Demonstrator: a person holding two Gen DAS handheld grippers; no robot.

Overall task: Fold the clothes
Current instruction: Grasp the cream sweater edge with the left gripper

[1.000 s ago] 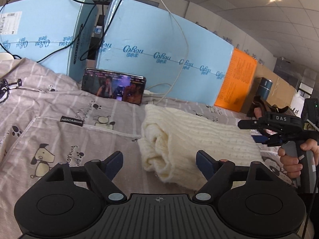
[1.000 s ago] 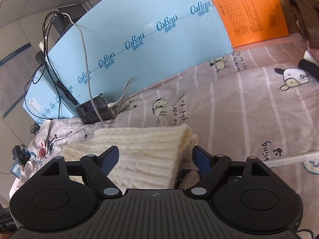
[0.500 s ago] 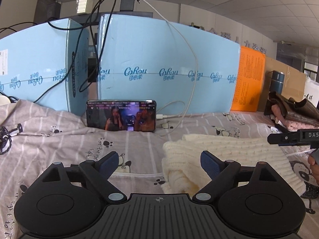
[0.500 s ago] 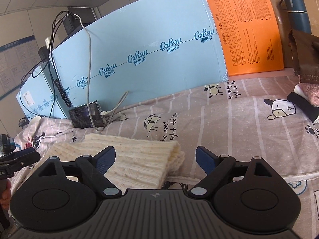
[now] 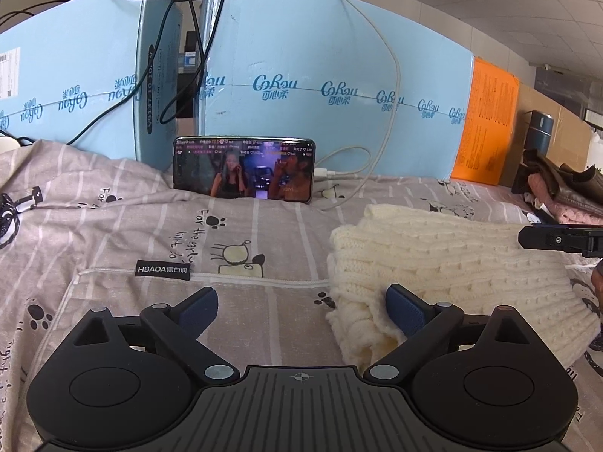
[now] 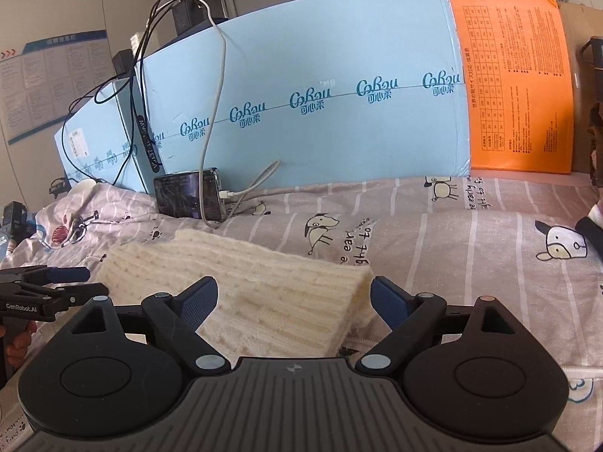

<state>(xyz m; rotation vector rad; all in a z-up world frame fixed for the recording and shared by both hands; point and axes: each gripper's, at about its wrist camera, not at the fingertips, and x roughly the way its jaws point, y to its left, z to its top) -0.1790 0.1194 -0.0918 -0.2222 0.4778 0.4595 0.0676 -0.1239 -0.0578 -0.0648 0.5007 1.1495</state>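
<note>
Pale blue foam boards back a bed covered in a grey striped sheet printed with cartoon dogs, with a phone playing video propped against them. From the left wrist view, the cream cable-knit sweater lies folded into a thick bundle on the sheet; the left gripper has its jaws spread wide and empty, its right finger touching the bundle's near left corner. At the right edge the other tool is cut off.

From the right wrist view, the right gripper also stands wide open with nothing held, the sweater's right end lying between its fingers. Folding looks nearly finished; the next move probably calls for closing on both ends for a last fold or lift. The bundle's underside and inner layers are hidden.
</note>
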